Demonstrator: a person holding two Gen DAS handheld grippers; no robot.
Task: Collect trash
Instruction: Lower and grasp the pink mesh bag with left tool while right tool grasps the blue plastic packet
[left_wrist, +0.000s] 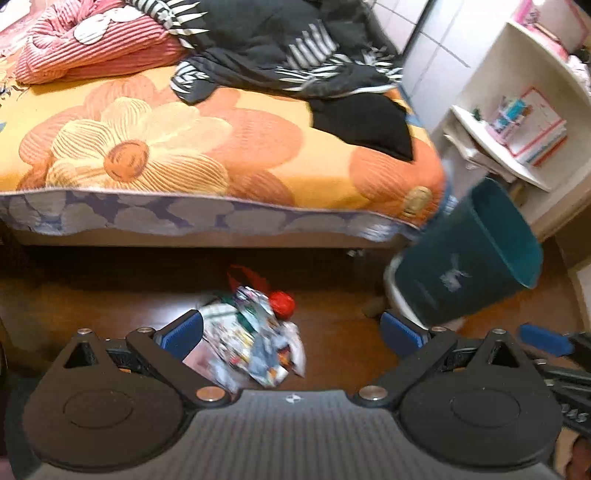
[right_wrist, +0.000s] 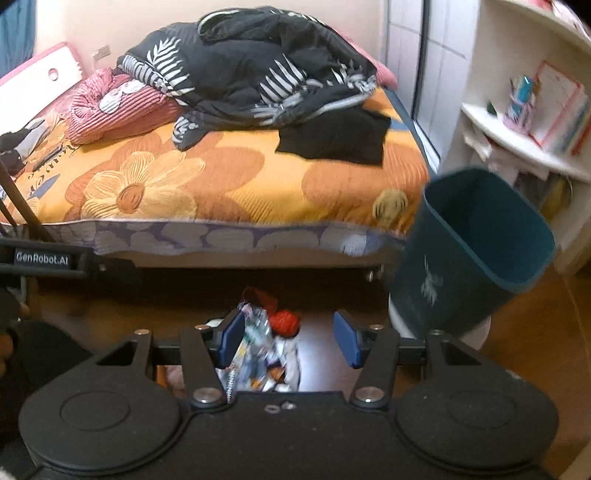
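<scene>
A heap of crumpled wrappers and paper (left_wrist: 255, 343) lies on the wooden floor in front of the bed, with a red wad (left_wrist: 282, 302) at its far edge. My left gripper (left_wrist: 291, 332) is open above the heap, nothing between its blue pads. In the right wrist view the same heap (right_wrist: 258, 350) and red wad (right_wrist: 284, 321) sit just past my right gripper (right_wrist: 290, 339), which is also open and empty. A dark teal bin (left_wrist: 469, 251) stands tilted to the right by the bed corner, its mouth facing up and right (right_wrist: 476, 243).
A bed with an orange flowered cover (right_wrist: 221, 177) fills the background, piled with a black patterned quilt (right_wrist: 258, 74) and a pink striped pillow (right_wrist: 110, 107). White shelves (right_wrist: 524, 147) with books stand on the right. A white object (right_wrist: 402, 325) sits under the bin.
</scene>
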